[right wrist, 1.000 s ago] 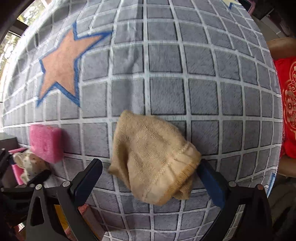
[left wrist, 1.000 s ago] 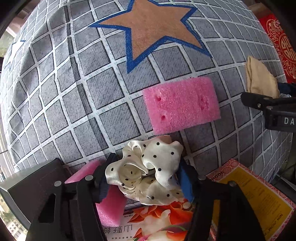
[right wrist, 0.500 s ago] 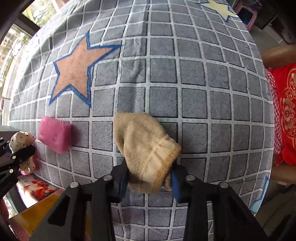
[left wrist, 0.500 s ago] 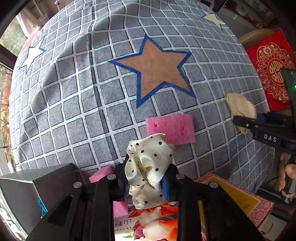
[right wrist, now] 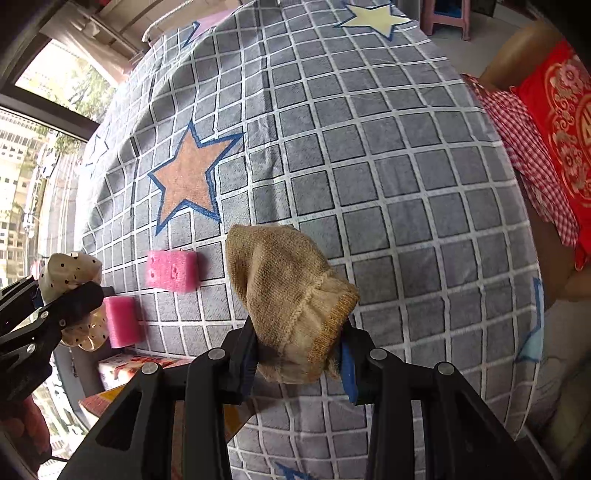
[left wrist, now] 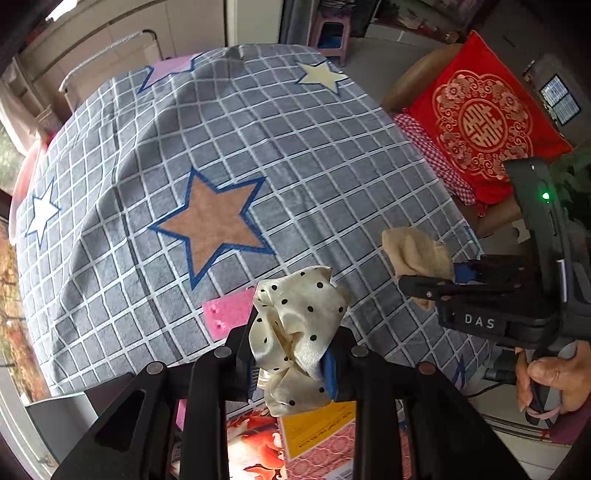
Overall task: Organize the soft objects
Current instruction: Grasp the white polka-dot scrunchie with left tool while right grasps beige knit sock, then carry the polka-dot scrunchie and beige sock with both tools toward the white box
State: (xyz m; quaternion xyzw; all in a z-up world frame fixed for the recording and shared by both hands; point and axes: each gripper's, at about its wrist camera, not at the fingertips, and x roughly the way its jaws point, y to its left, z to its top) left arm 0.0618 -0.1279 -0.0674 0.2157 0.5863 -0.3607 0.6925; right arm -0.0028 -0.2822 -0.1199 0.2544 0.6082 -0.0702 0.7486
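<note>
Left tool clamps polka-dot scrunchie above grid-pattern bedspread; pink sponge behind it; right tool grips tan sock.

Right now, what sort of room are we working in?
Probably a home living space: a grey grid-patterned cloth with stars covers the work surface, a red embroidered cushion sits on a brown seat, and a large window shows buildings outside.

A grey checked cloth with stars is spread over the bench. A red embroidered cushion is propped on a brown chair alongside. Daylight is admitted through a window; a pink stool is seen beyond.
</note>
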